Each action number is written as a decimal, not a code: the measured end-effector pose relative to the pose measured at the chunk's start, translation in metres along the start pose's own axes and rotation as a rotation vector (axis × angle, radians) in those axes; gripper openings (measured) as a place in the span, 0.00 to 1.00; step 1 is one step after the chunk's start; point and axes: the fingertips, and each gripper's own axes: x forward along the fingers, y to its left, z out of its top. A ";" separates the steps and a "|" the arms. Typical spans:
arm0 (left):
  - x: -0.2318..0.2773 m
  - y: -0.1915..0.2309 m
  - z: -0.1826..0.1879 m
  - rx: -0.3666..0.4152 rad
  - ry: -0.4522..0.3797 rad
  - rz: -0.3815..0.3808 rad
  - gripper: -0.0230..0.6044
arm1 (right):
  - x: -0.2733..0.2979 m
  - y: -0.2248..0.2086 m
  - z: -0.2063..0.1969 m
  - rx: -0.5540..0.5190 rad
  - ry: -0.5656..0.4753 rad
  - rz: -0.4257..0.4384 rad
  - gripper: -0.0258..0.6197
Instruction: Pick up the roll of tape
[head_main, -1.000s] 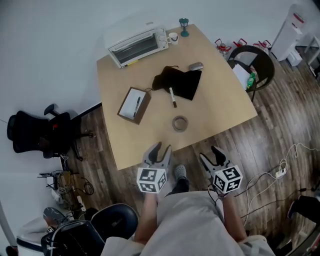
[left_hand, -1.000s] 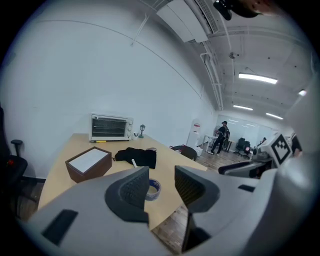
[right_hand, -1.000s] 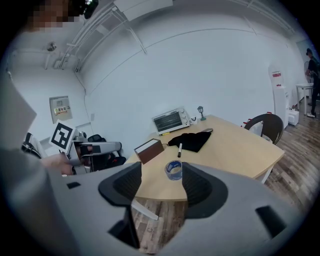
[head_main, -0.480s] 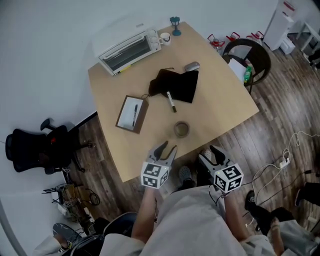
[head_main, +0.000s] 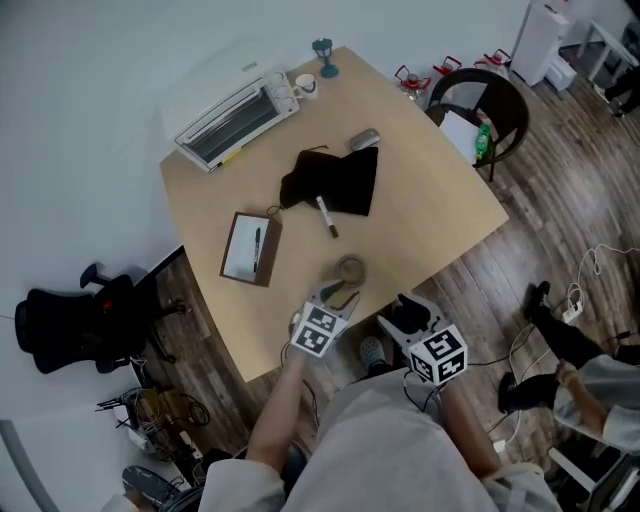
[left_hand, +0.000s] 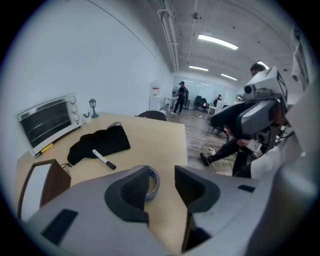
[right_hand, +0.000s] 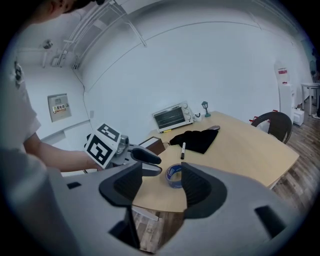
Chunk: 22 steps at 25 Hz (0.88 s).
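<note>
Head view: roll of tape flat near table front edge; left gripper over that edge, jaws wide, empty; right gripper outside that edge, likewise; probably light, stiff; pinch across one wall of ring.

**Open-plan office**

A pale worktop stands on plank flooring by a white wall. A black swivel chair sits at eight o'clock from it and a round-backed chair at two o'clock. Ceiling strip lights run down a long room with distant people.
</note>
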 end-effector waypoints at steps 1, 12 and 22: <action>0.009 0.001 -0.004 0.011 0.036 -0.018 0.28 | 0.002 -0.002 0.000 -0.004 0.004 0.000 0.42; 0.074 -0.002 -0.041 0.210 0.352 -0.090 0.28 | -0.009 -0.027 0.001 0.001 -0.004 -0.064 0.41; 0.100 -0.011 -0.058 0.360 0.485 -0.136 0.25 | -0.013 -0.045 0.011 -0.001 -0.012 -0.113 0.40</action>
